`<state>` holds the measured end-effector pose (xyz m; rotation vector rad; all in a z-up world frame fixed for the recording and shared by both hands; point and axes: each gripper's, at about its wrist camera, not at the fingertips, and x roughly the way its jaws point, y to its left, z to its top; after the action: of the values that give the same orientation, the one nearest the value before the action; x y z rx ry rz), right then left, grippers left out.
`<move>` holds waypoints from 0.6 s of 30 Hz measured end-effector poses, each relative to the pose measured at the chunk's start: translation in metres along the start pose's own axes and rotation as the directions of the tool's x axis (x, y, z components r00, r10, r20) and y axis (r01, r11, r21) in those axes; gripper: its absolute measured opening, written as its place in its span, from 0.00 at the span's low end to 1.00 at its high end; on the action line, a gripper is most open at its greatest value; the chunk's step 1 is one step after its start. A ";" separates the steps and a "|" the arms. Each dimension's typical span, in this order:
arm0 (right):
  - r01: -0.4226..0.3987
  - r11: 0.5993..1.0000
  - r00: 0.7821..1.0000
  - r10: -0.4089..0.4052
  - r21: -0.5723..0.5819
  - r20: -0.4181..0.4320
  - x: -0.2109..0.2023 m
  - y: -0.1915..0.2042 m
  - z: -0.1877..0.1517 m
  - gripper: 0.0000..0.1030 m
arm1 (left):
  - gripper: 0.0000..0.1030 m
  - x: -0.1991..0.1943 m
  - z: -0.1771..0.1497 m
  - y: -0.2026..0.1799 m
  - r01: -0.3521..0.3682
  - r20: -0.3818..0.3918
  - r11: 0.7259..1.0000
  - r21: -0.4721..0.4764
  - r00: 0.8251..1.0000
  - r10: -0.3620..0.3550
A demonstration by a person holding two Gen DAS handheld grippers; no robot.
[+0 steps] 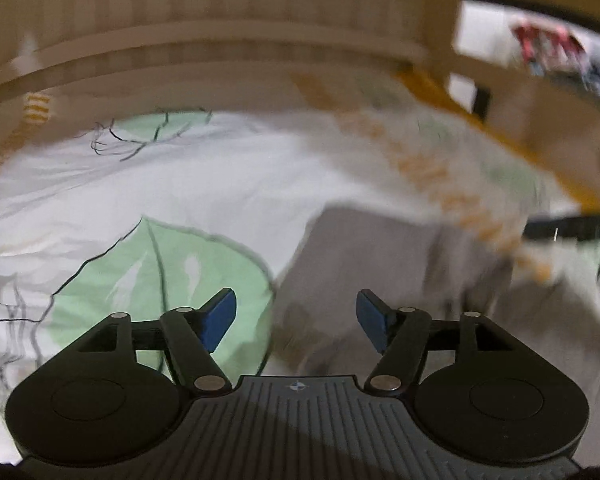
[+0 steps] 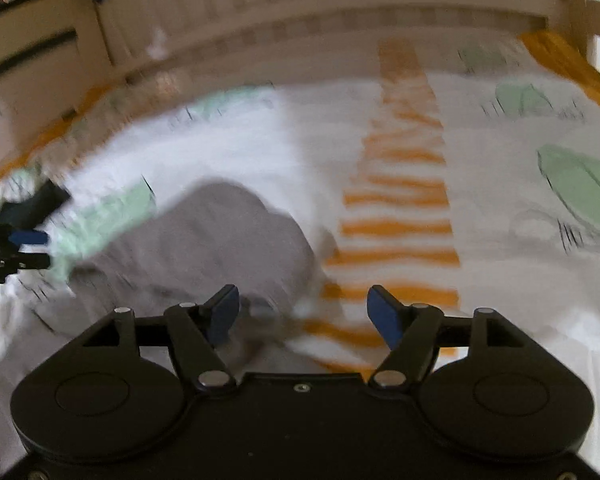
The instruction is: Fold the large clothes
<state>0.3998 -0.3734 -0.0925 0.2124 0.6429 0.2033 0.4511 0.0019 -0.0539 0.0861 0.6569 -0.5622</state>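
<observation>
The grey garment [image 1: 380, 264] lies bunched on the leaf-printed bedsheet [image 1: 204, 184] — ahead of both grippers. The left gripper [image 1: 296, 320] and right gripper [image 2: 303, 314] stand with jaws apart, nothing between them. Only the right view shows the sheet's orange stripes [image 2: 400, 228] clearly — and the left gripper at its edge.

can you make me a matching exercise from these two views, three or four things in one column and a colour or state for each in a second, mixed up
Things:
1. garment
2. bedspread stripes
3. leaf print
4. left tool

Colour or state:
A. orange
B. open, nothing between its pads
C. grey
D. pale green with a dark outline

Pairs: 1-C, 2-A, 3-D, 4-B
</observation>
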 end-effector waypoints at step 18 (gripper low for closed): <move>0.055 0.995 0.998 -0.052 0.083 -0.035 0.073 -0.005 -0.021 0.34 | 0.68 0.075 -0.045 0.013 -0.086 -0.089 0.969 -0.233 0.994 0.067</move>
<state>0.4448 -0.3567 -0.1521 0.2728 0.6893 0.1283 0.4813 -0.0110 -0.1356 -0.0901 0.7913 -0.4042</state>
